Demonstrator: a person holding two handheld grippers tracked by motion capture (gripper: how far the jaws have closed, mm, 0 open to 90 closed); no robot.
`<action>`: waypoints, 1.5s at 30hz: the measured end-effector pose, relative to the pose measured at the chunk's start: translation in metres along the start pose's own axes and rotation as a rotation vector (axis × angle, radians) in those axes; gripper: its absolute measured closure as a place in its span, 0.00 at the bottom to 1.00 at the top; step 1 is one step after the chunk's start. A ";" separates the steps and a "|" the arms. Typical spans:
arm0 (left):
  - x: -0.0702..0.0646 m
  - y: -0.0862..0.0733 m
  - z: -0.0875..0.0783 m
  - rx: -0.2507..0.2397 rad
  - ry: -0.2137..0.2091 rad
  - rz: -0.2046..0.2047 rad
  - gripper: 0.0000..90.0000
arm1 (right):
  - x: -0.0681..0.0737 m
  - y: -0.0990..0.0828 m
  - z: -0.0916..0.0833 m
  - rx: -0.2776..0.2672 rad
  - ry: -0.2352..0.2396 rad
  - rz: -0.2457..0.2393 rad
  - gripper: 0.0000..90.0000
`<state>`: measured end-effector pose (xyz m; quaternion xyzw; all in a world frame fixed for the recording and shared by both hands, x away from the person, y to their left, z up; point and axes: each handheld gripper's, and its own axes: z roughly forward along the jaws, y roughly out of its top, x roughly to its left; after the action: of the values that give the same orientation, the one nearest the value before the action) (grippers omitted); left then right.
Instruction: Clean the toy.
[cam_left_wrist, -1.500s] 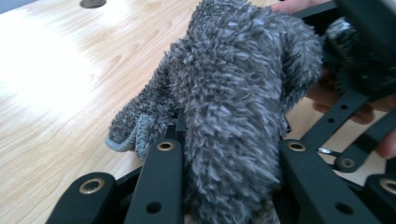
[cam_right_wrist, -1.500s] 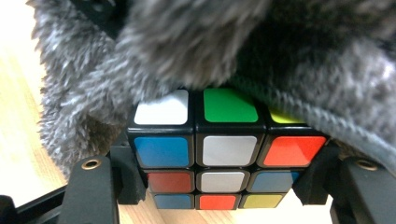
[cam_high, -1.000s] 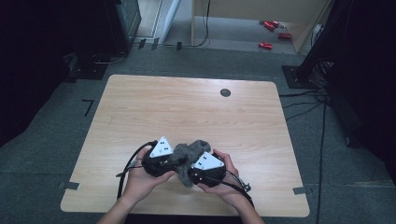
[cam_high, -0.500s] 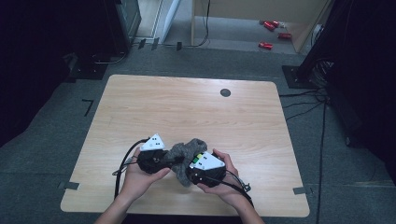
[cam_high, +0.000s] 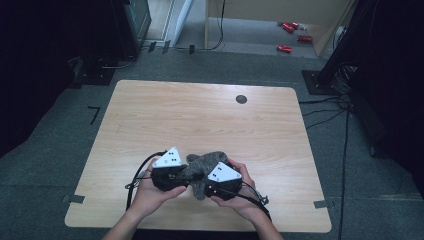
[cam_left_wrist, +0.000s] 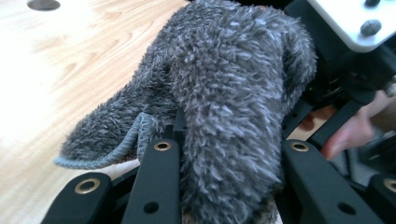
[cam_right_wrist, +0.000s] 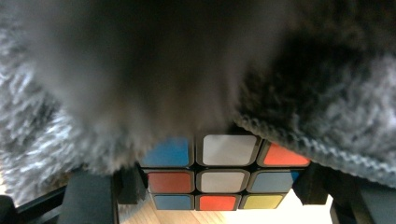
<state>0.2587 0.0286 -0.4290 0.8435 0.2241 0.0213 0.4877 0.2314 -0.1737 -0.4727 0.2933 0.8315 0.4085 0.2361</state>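
Observation:
A fluffy grey sock (cam_high: 204, 164) sits between my two grippers near the table's front edge. In the left gripper view the sock (cam_left_wrist: 224, 93) bulges over something, and my left gripper (cam_left_wrist: 229, 149) is shut on its fabric, a cuffed edge hanging to the left. My left gripper (cam_high: 184, 176) faces right. My right gripper (cam_high: 204, 184) faces it, shut on a Rubik's cube (cam_right_wrist: 219, 179) with blue, white, orange, red and yellow stickers. The sock (cam_right_wrist: 140, 70) drapes over the cube's top, hiding most of it.
The wooden table (cam_high: 200, 120) has a dark round hole (cam_high: 241, 99) at the back right. Black cables (cam_high: 136, 176) trail from the grippers toward the front edge. Red objects (cam_high: 285, 48) lie on the floor beyond the table.
My left gripper has shifted slightly to the left with the sock in it. The right gripper and the cube have stayed in place.

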 end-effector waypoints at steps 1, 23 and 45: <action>0.004 -0.001 0.001 0.003 -0.005 -0.023 0.80 | -0.001 -0.001 0.000 0.002 -0.004 -0.008 0.39; 0.057 -0.034 -0.021 -0.200 -0.197 -0.146 0.80 | -0.010 -0.004 -0.023 -0.175 0.101 0.008 0.39; 0.047 -0.036 -0.012 -0.129 -0.181 -0.063 0.81 | -0.003 -0.001 -0.028 -0.191 0.129 -0.045 0.39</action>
<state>0.2855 0.0721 -0.4616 0.8013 0.2036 -0.0560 0.5597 0.2155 -0.1912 -0.4579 0.2239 0.8087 0.4985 0.2178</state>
